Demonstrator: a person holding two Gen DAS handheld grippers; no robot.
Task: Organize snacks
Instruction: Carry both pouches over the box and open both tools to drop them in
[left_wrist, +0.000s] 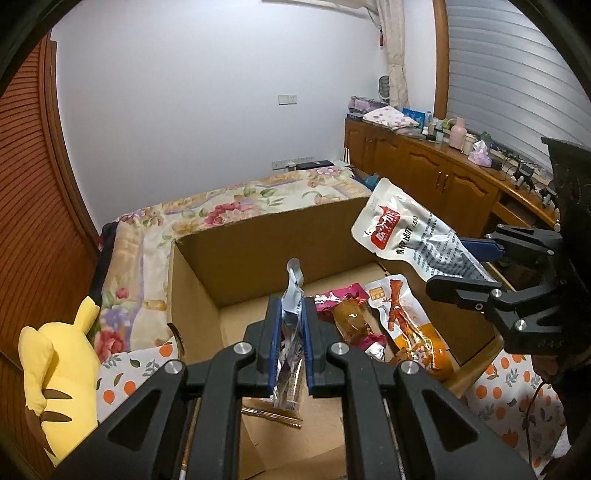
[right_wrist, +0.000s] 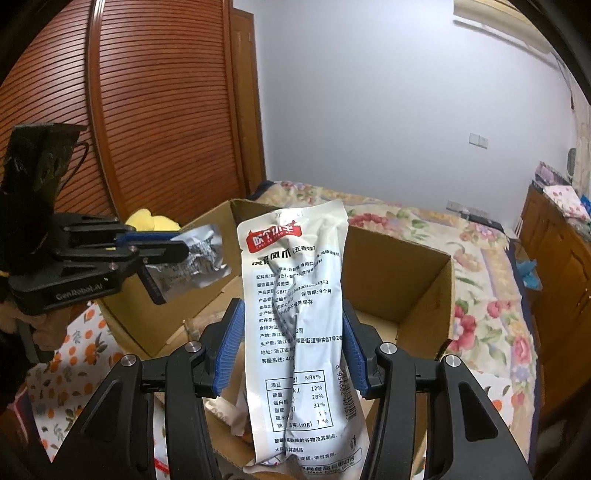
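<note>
While both tools hang over the open cardboard box (left_wrist: 207, 266), each is clamped on its own snack. The left tool (left_wrist: 290, 347) pinches a small silver packet (left_wrist: 290, 332) edge-on between its blue pads, the packet's top sticking up past the fingertips and its lower end hanging below them over the box floor. Just right of this tool, on the box floor, lie a magenta-topped snack pack (left_wrist: 351, 317) and an orange chicken-foot pack (left_wrist: 406, 325), side by side and touching. Further right and higher, the right tool (left_wrist: 469, 266) comes in from the side, gripping one end of a white pouch (left_wrist: 402, 232) with a red logo, which tilts up toward the box's far wall.

From the right wrist view, the right tool (right_wrist: 291, 350) has that white pouch (right_wrist: 295, 295) crumpled between its blue pads, printed back facing the camera, above the box (right_wrist: 424, 288). To its left, the left tool (right_wrist: 162, 254) holds the silver packet (right_wrist: 203, 258) near the box's left wall. A yellow plush toy (left_wrist: 59, 373) lies outside the box, left of the left tool, on the bed (left_wrist: 258, 195).
</note>
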